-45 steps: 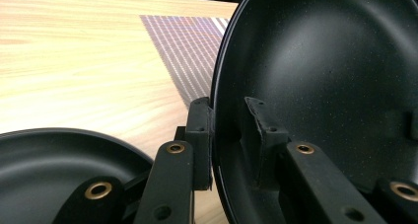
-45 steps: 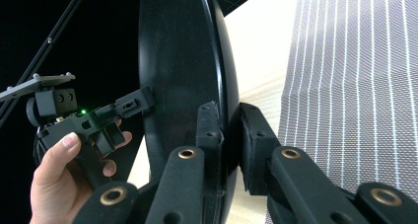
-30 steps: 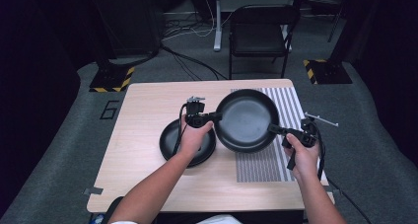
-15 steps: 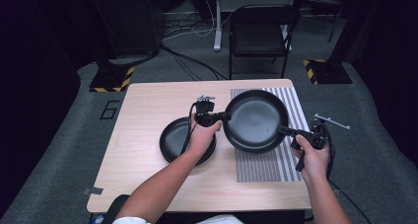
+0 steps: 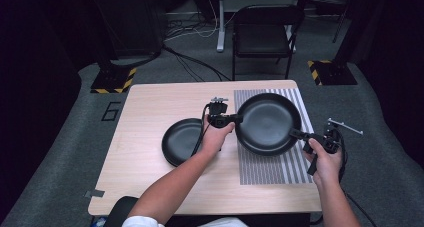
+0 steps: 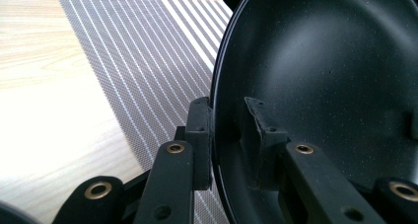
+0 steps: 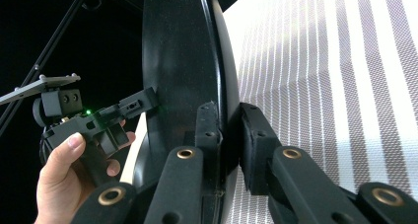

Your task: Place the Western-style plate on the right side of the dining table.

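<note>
Claws on opposite rims, left claw (image 5: pixel 239 119) and right claw (image 5: pixel 296 134) each clenched on the big pan (image 5: pixel 268 123), share its weight (level above the striped mat (image 5: pixel 265 167)).

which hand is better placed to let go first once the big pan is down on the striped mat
Left, probably. The left gripper pinches the big pan at its inner rim beside the small pan; the right gripper grips the rim over the striped mat.

1. High view: fixed overhead, facing forward and down across the whole table (image 5: pixel 150 137); distant.
2. Left gripper view: rides its gripper, close against the pan (image 6: pixel 320 76) rim, over the striped mat (image 6: pixel 143 61).
3. Right gripper view: equally close, opposite rim; shares pan (image 7: pixel 182 61) and mat (image 7: pixel 345 86).
</note>
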A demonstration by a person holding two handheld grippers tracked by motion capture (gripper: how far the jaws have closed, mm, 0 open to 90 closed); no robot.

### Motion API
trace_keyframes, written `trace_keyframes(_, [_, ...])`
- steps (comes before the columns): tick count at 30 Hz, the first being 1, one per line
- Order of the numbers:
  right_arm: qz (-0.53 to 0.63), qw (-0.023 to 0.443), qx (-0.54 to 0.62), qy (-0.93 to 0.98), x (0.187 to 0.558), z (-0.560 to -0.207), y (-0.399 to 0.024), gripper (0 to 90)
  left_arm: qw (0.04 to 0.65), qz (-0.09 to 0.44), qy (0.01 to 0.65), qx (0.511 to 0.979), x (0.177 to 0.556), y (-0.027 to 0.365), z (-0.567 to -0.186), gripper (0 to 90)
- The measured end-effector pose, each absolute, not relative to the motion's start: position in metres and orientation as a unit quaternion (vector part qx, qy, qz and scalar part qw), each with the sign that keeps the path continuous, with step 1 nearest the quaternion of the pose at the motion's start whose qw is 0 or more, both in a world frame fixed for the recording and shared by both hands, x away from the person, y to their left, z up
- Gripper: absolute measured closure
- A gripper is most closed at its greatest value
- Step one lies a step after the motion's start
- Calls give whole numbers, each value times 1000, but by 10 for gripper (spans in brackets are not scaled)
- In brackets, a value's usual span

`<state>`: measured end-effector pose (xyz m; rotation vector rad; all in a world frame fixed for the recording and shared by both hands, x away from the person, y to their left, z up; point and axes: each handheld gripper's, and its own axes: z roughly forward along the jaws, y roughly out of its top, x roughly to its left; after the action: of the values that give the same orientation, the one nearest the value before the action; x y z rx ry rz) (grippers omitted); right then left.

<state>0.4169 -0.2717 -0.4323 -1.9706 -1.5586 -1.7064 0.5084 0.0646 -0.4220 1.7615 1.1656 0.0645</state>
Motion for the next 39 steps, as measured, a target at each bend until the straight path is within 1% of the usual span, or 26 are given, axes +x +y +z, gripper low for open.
trace_keyframes(12, [-558,60,-653,-508,421,-445,-283,801,477,26,483,734,513,52,-433,733])
trace_keyframes(15, [-553,71,-662,-502,420,-448,-285,801,472,23,483,737,514,49,-437,731])
trace_keyframes(16, [-555,66,-659,-504,421,-451,-288,801,472,22,482,738,514,47,-438,732])
trace_keyframes(39, [-541,71,-674,-498,422,-475,-300,801,453,17,492,744,519,31,-464,722])
